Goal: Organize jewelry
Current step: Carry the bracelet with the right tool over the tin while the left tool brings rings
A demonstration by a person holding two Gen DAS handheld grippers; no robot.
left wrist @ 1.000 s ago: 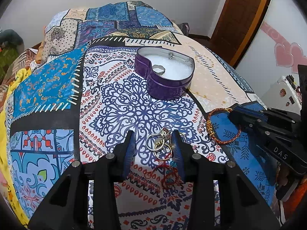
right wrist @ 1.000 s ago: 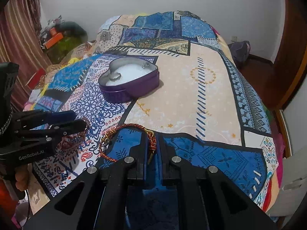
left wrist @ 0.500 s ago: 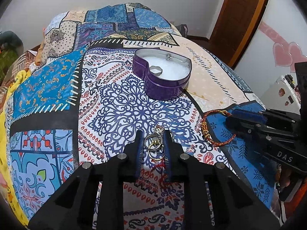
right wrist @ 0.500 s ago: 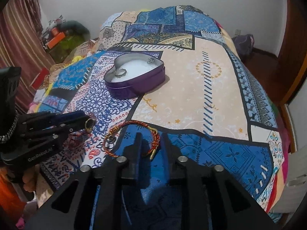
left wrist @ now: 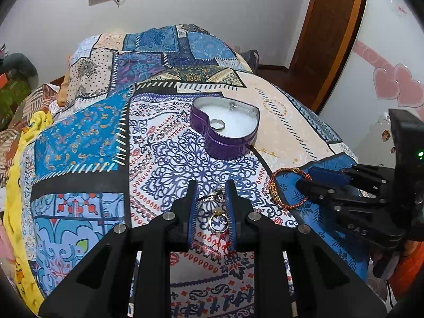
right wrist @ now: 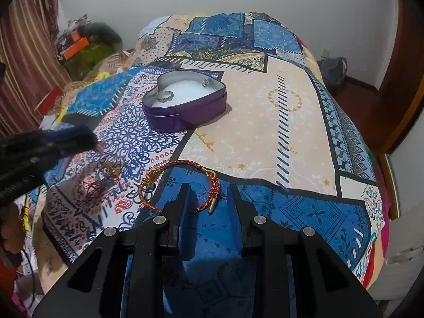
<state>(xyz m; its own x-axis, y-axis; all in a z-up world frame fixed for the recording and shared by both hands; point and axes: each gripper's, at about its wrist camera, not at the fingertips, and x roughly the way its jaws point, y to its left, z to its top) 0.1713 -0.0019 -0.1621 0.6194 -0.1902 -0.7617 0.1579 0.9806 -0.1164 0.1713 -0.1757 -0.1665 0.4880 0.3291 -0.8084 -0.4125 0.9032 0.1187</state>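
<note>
A purple heart-shaped tin point(left wrist: 225, 132) with white padding holds a silver ring point(left wrist: 217, 124) and a small stud. It also shows in the right wrist view point(right wrist: 185, 106). My left gripper point(left wrist: 212, 193) is shut on a silver ring point(left wrist: 212, 196) and holds it above the bedspread; a gold ring point(left wrist: 218, 222) and red thread lie below it. My right gripper point(right wrist: 209, 198) is open, its fingers either side of the red and gold braided bracelet point(right wrist: 180, 182), which lies on the bedspread. The bracelet also shows in the left wrist view point(left wrist: 286, 185).
A patchwork bedspread point(right wrist: 278, 132) covers the bed. A wooden door point(left wrist: 331, 34) stands at the right. Clutter and a curtain point(right wrist: 23, 53) are at the far left. The bed's right edge drops to the floor.
My left gripper closed on the silver ring and lifted it off the bedspread. My right gripper opened from shut and let go of the bracelet, which stays on the bedspread.
</note>
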